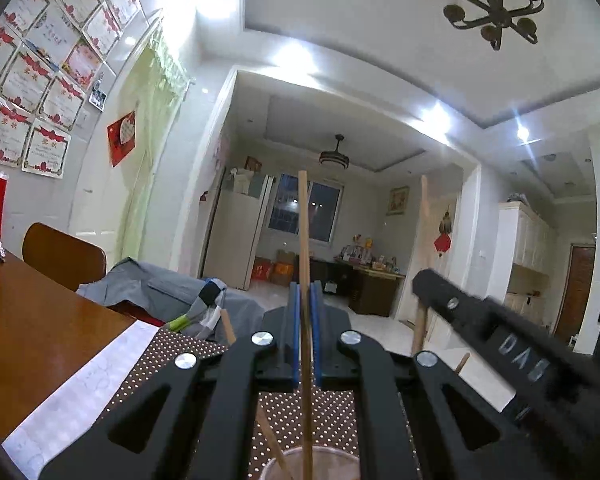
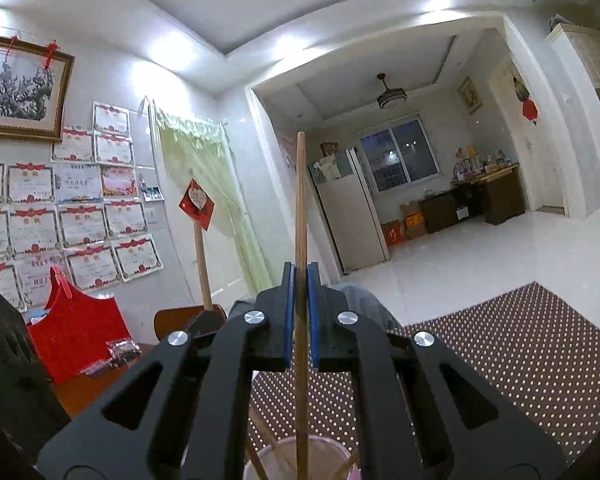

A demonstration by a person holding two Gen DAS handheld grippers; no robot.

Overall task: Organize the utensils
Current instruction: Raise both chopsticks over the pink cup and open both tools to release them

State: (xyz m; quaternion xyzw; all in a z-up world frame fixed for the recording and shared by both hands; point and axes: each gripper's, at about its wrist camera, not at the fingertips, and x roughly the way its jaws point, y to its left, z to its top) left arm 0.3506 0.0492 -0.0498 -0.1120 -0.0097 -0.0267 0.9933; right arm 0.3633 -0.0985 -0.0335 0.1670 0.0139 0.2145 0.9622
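Now I see my left gripper (image 1: 306,300) closed on one upright chopstick (image 1: 304,240), whose lower end goes into the cup (image 1: 300,464). My right gripper (image 2: 300,280) is closed on another chopstick (image 2: 300,200), also upright above the cup (image 2: 300,456). More chopsticks lean inside the cup, which stands on the dotted mat (image 2: 520,360).
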